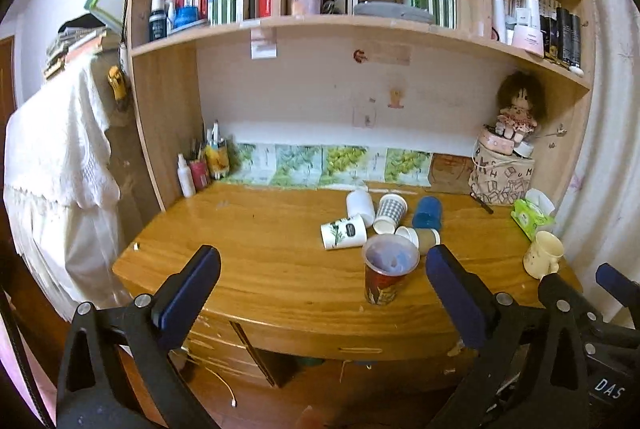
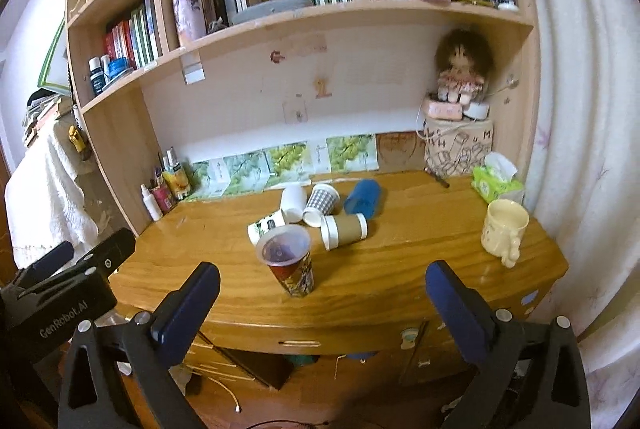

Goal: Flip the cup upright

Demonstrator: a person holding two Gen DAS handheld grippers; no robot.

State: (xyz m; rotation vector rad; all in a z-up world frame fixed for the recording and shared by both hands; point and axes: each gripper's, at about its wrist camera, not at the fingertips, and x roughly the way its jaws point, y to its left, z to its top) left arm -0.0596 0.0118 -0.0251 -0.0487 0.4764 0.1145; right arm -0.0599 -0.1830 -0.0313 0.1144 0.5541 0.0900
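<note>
While both grippers hang back off the near edge of the wooden desk (image 1: 260, 257), nothing's in either one: the left gripper (image 1: 322, 293) has its jaws spread wide with only air between them, and the right gripper (image 2: 322, 303) is just as wide and just as empty. Going left to right across the desk, the far left corner has a little bunch of bottles and pens (image 1: 202, 165) tucked against the shelf side. Around the middle there's a pile of cups lying on their sides, all pretty much touching: a leaf-print paper cup (image 1: 343, 231) with its mouth facing left, a plain white cup (image 1: 361, 205) behind it, a checkered cup (image 1: 390, 213) just right of that, then a brown sleeved cup (image 2: 345, 231) and a blue cup (image 2: 362, 199) tipped over at the far right of the bunch. Just in front of the pile, nearer to the desk edge, a red patterned cup (image 1: 389, 269) stands upright with its mouth open to the top, looks purplish inside. Further right, well apart from the pile, a cream mug (image 2: 503, 229) sits upright near the right edge, handle toward the near side. Behind it is a green tissue pack (image 2: 496, 183), and a doll (image 2: 460, 69) sits on a box in the far right corner.
</note>
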